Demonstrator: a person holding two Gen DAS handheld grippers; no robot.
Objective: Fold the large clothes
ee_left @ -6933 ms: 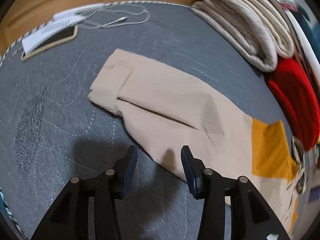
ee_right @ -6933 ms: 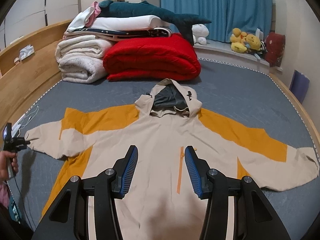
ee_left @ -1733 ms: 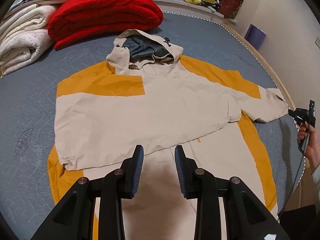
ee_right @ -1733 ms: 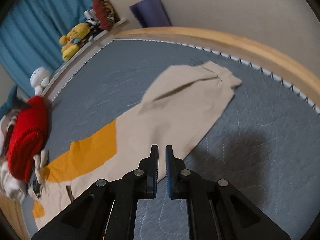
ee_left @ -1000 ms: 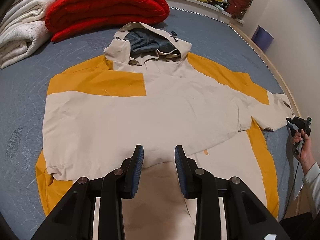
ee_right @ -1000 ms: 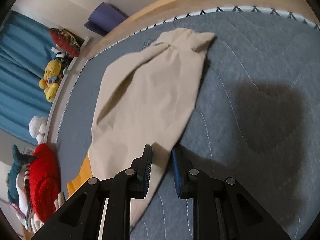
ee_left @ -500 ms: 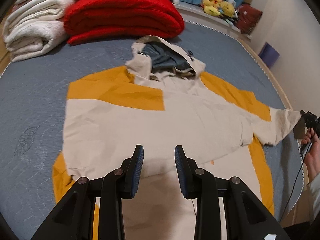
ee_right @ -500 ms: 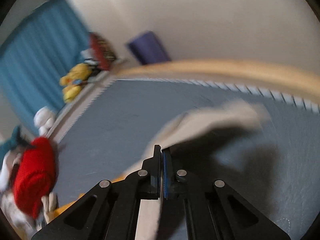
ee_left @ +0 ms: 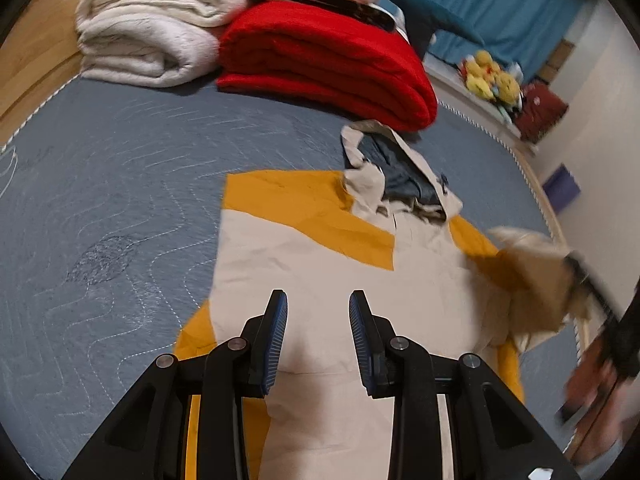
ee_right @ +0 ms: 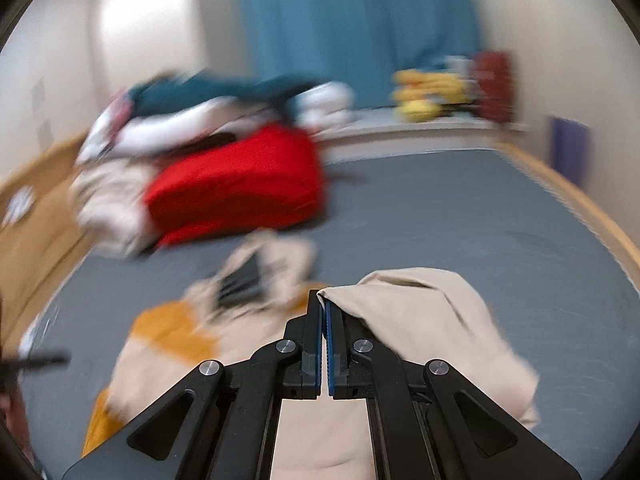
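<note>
A big tan and orange jacket (ee_left: 320, 256) lies flat on the gray bed (ee_left: 112, 184), with its hood (ee_left: 396, 176) pointing at a folded red blanket (ee_left: 324, 60) and a pile of white blankets (ee_left: 152, 36). The left gripper (ee_left: 318, 312) hangs over the middle of the jacket with its two blue pads apart and nothing between them. On the right side a blurry tan sleeve (ee_left: 532, 276) is lifted up off the bed by the other gripper (ee_left: 588, 280), and yellow stuffed toys (ee_left: 490, 78) sit far back by a blue curtain (ee_left: 492, 4).
</note>
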